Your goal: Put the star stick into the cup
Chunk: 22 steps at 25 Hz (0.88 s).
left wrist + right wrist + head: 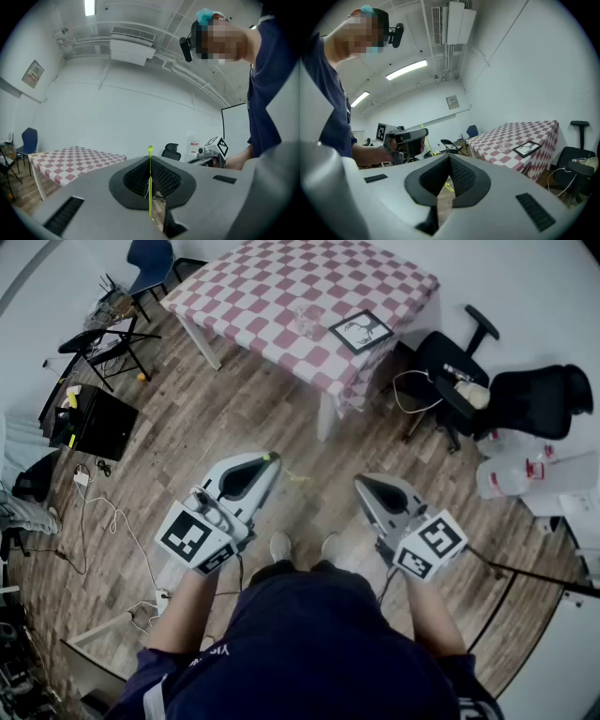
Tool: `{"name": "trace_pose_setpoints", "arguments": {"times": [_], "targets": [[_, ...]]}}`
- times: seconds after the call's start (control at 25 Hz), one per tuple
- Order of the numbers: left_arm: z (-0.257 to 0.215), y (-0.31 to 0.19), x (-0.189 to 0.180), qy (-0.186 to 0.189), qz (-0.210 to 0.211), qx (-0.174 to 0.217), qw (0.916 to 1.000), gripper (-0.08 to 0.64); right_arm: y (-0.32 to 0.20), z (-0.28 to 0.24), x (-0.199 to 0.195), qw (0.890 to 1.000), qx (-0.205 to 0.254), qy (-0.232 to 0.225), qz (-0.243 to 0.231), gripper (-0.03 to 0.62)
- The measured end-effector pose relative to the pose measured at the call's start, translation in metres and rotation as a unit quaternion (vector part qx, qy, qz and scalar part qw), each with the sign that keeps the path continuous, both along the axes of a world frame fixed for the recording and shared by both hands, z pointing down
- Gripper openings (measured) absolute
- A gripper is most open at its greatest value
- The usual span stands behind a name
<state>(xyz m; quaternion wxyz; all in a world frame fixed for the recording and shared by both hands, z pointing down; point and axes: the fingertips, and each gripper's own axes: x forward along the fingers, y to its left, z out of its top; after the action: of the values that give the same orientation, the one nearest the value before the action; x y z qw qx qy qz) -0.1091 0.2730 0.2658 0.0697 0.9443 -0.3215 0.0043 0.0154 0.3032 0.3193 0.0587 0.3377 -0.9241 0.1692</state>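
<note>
My left gripper (270, 463) (150, 159) is shut on the star stick (150, 187), a thin yellow-green rod. The rod stands upright across the jaw tips, with a small green knob on top (267, 457). My right gripper (360, 483) (450, 157) is shut with nothing in it, level with the left one. Both are held above the wooden floor, well short of the table. The clear cup (307, 317) (504, 146) stands on the red-and-white checked table (272, 287) ahead. A small yellow-green bit (298, 477) shows low between the grippers; I cannot tell if it belongs to the stick.
A framed picture (361, 331) lies on the table near the cup. A black office chair (450, 371) and water jugs (525, 472) stand to the right. A black box (94, 423), cables and folding chairs (103, 343) are on the left. The person's feet (305, 545) are below the grippers.
</note>
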Motion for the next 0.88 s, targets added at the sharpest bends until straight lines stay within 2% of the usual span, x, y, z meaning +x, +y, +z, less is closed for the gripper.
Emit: {"name": "trace_pose_setpoints", "arguments": {"times": [0.2, 0.36, 0.48, 0.88], "targets": [[0.004, -0.002, 0.007, 0.000, 0.003, -0.006, 1.0000, 0.032, -0.003, 0.000, 0.004, 1.000, 0.004, -0.003, -0.001, 0.014], [0.001, 0.001, 0.020, 0.020, 0.012, -0.003, 0.9997, 0.032, -0.002, 0.004, 0.011, 1.000, -0.007, -0.006, 0.000, 0.015], [0.014, 0.003, 0.025, 0.001, 0.003, -0.011, 0.9999, 0.032, 0.000, 0.009, 0.021, 1.000, -0.017, -0.010, 0.001, 0.015], [0.018, 0.021, 0.065, -0.010, -0.010, -0.012, 0.9998, 0.032, 0.014, 0.017, 0.066, 0.999, -0.027, -0.024, -0.022, 0.015]]}}
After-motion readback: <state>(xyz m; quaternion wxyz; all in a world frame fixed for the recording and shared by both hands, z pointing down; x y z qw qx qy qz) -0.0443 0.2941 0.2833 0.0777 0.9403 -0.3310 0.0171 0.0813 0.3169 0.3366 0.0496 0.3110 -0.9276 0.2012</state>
